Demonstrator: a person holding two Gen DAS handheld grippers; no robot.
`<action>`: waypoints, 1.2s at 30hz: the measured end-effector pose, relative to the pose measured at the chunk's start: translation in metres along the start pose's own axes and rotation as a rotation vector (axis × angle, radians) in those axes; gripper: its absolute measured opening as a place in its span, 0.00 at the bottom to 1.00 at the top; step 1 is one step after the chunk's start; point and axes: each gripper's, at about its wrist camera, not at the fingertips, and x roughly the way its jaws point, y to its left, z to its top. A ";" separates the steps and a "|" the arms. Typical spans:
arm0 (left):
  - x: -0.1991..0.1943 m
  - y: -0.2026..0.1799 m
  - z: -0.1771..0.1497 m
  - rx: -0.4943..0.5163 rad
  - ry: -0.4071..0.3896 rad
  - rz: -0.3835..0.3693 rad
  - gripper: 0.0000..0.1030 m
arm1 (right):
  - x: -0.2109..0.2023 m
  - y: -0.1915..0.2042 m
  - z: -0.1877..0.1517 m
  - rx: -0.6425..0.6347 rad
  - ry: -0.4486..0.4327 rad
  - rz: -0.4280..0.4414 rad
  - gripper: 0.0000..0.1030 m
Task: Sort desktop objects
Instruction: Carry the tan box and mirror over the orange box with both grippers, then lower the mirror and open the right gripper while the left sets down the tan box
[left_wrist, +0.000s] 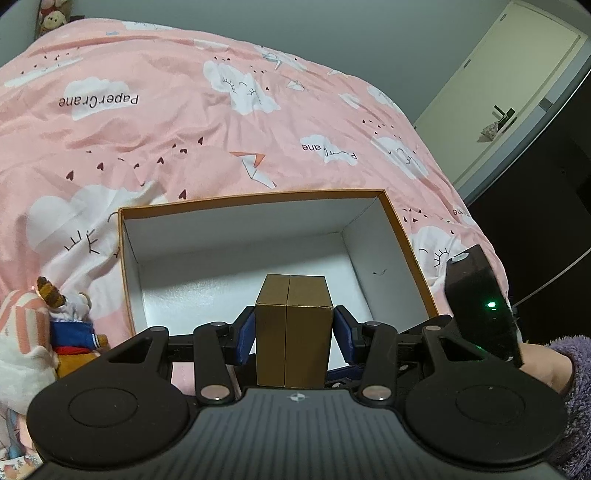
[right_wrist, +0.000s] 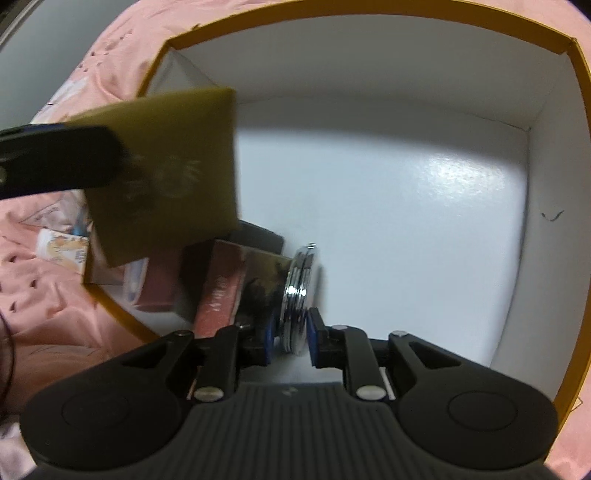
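My left gripper (left_wrist: 293, 321) is shut on a gold cardboard box (left_wrist: 291, 332), which it holds upright over the near edge of a white storage box with an orange rim (left_wrist: 255, 199). From the right wrist view the same gold box (right_wrist: 166, 166) hangs over the storage box's left side (right_wrist: 369, 11). My right gripper (right_wrist: 293, 332) points down into the storage box. A round silver disc (right_wrist: 297, 291) stands on edge between its blue pads, with a thin gap showing beside it. The disc leans against a dark box (right_wrist: 266, 277).
A reddish box (right_wrist: 218, 291) and a black item (right_wrist: 258, 236) lie in the storage box's near left corner. The storage box sits on a pink bedspread (left_wrist: 184, 129). Plush toys (left_wrist: 55, 325) lie at its left. A purple sleeve (left_wrist: 565, 365) and a door (left_wrist: 509, 92) are at the right.
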 end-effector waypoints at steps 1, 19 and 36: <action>0.002 0.000 0.000 -0.003 0.003 -0.005 0.50 | -0.002 0.000 -0.001 -0.001 -0.001 0.015 0.20; 0.074 -0.027 0.003 0.001 0.194 -0.077 0.50 | -0.024 0.006 -0.016 -0.122 -0.073 0.048 0.26; 0.105 -0.021 0.000 -0.080 0.349 -0.027 0.50 | -0.052 0.017 -0.035 -0.337 -0.052 -0.204 0.38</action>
